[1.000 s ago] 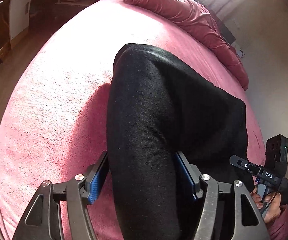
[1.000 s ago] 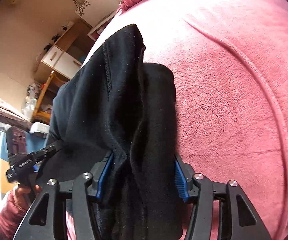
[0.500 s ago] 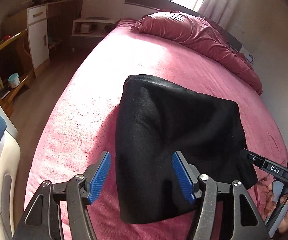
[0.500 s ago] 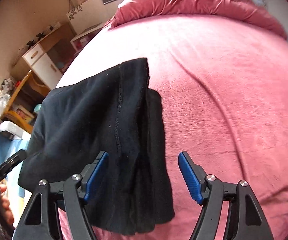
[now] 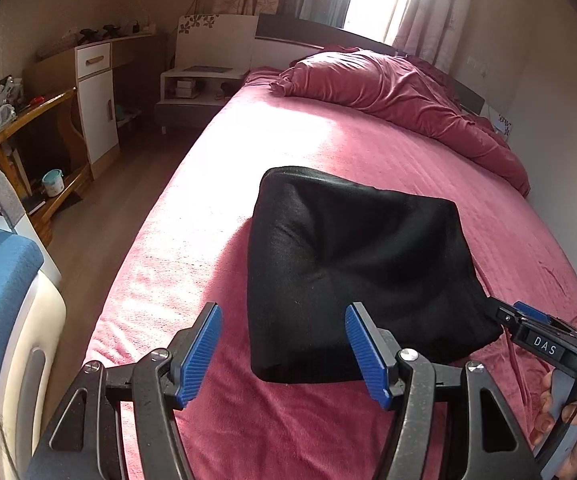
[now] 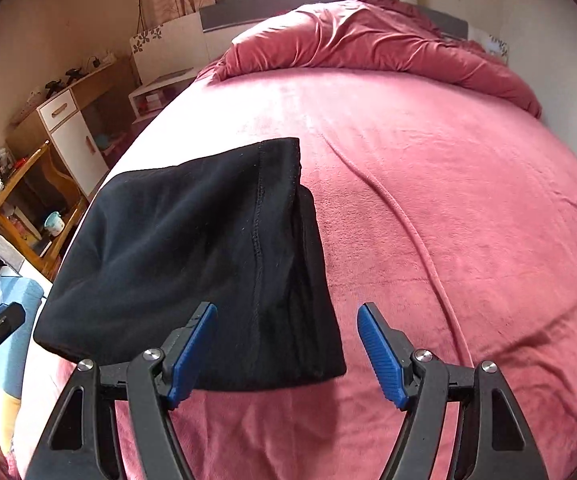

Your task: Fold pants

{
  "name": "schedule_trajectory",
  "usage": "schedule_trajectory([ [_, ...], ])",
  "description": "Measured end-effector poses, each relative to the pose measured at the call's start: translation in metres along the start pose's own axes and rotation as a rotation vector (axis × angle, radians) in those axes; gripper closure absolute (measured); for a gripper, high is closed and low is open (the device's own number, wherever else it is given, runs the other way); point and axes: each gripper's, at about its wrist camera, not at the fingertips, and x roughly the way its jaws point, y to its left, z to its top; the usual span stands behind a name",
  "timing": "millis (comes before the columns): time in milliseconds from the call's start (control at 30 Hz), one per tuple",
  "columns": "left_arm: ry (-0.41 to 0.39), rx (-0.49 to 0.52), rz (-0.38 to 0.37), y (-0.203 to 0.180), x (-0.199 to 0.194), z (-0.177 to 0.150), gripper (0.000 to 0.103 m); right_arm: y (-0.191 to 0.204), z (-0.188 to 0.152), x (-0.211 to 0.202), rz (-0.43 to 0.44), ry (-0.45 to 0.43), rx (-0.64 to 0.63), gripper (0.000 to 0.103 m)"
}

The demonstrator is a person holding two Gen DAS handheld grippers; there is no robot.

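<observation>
- On the pink bed (image 5: 328, 152), near its foot edge: black pants (image 5: 352, 272) folded into a thick, roughly square bundle, lying flat on the cover.
- Seen from the right wrist view: same pants (image 6: 192, 264), stitched seam running down the top layer, a lower layer sticking out along the right edge.
- Just short of the pants, toward the foot of the bed: left gripper (image 5: 284, 352), blue pads spread apart, nothing pinched; only bed cover and the bundle's near corner between them, no contact.
- Also just short of the pants: right gripper (image 6: 286, 354), pads likewise released after just widening, the bundle's near right corner lying below the gap, no pad pressing on cloth.
- At the head end of the bed, well beyond the pants: crumpled pink duvet (image 5: 400, 96).
- Left of the bed, on the lower shelf of a wooden rack: small pale blue tub (image 5: 52, 182), lid on, contents hidden.
- Beside the bed's head: white nightstand (image 5: 196, 84), open shelf holding a few small items too blurred to tell.
</observation>
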Motion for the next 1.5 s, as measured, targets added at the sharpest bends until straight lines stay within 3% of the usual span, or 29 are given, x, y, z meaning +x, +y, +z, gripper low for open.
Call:
schedule_trajectory([
  [300, -0.058, 0.033, 0.039, -0.010, -0.027, -0.015, 0.038, 0.026, -0.024, -0.026, -0.041, -0.061, -0.025, 0.026],
  [667, -0.079, 0.020, 0.026, -0.016, -0.055, -0.037, 0.038, 0.051, -0.054, -0.069, -0.051, -0.127, -0.063, 0.023],
  [800, -0.090, 0.042, 0.059, -0.023, -0.066, -0.043, 0.035, 0.053, -0.057, -0.082, -0.072, -0.140, -0.063, 0.022],
  [900, -0.115, 0.056, 0.039, -0.029, -0.075, -0.046, 0.032, 0.053, -0.059, -0.091, -0.060, -0.158, -0.057, 0.022],
  [1233, -0.208, 0.069, 0.087, -0.040, -0.105, -0.045, 0.032, 0.058, -0.059, -0.122, -0.097, -0.248, -0.059, 0.020],
  [1500, -0.237, 0.054, 0.095, -0.040, -0.114, -0.045, 0.032, 0.064, -0.061, -0.129, -0.093, -0.255, -0.064, 0.020],
])
